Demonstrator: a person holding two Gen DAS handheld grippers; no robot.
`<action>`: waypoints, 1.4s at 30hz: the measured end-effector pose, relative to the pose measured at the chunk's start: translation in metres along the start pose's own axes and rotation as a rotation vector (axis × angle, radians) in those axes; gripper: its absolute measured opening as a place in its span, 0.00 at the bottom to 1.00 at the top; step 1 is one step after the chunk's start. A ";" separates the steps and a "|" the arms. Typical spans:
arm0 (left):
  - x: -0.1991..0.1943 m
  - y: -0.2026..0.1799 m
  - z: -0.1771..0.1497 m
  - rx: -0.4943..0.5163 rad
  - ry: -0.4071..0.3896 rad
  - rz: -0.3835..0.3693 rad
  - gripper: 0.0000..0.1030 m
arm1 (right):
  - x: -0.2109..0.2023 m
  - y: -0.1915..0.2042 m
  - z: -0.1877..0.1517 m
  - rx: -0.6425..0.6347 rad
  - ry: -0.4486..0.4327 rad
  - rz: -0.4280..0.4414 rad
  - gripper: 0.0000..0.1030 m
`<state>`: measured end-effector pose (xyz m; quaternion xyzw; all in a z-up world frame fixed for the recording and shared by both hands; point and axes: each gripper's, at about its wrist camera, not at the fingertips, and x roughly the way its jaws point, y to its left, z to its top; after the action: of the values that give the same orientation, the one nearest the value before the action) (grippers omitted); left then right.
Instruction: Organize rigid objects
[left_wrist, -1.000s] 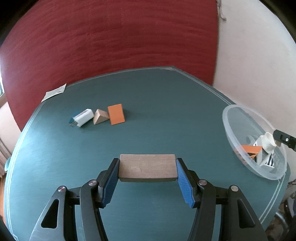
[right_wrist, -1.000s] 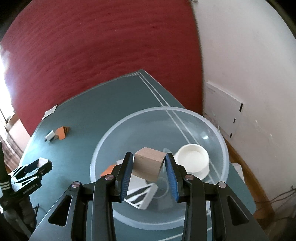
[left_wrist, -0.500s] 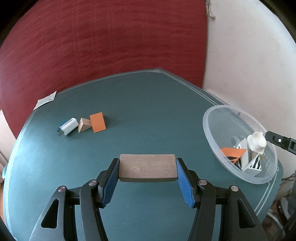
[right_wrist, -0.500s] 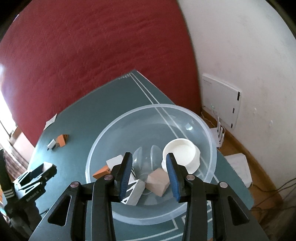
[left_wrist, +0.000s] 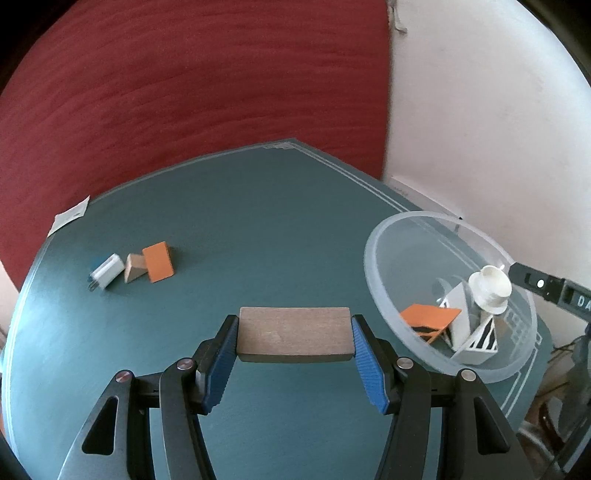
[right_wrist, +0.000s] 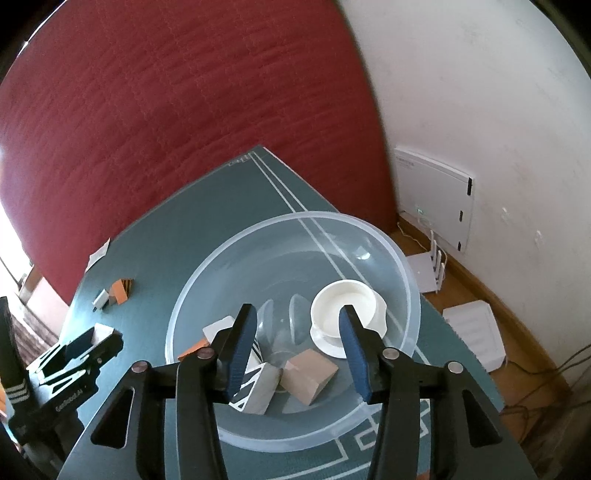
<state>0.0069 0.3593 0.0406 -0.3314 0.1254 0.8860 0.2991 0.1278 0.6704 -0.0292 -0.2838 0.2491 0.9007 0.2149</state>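
My left gripper is shut on a flat brown wooden block, held above the green table. To its right stands a clear plastic bowl with an orange piece, striped blocks and a white cup. My right gripper is open and empty above the same bowl. In it lie a light wooden cube, a striped block and a white cup on a saucer. A white plug, a wooden wedge and an orange block lie at the table's left.
A paper slip lies at the table's far left edge. A red curtain hangs behind the table. A white wall and wooden floor with white boxes are to the right. The left gripper shows in the right wrist view.
My right gripper opened and let the wooden cube drop into the bowl, then rose a little. My left gripper, still holding the brown block, swung right towards the bowl.
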 end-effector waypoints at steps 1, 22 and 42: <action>0.002 -0.002 0.002 0.004 -0.001 -0.003 0.61 | 0.000 -0.001 0.000 -0.001 0.000 0.000 0.47; 0.036 -0.056 0.038 0.095 -0.006 -0.087 0.66 | 0.004 -0.003 -0.004 0.000 0.019 -0.001 0.47; 0.031 -0.016 0.012 -0.041 0.008 -0.044 0.84 | 0.002 -0.003 -0.008 -0.019 0.018 -0.012 0.47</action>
<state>-0.0078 0.3911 0.0285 -0.3437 0.1011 0.8803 0.3110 0.1309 0.6686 -0.0370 -0.2956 0.2406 0.8991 0.2155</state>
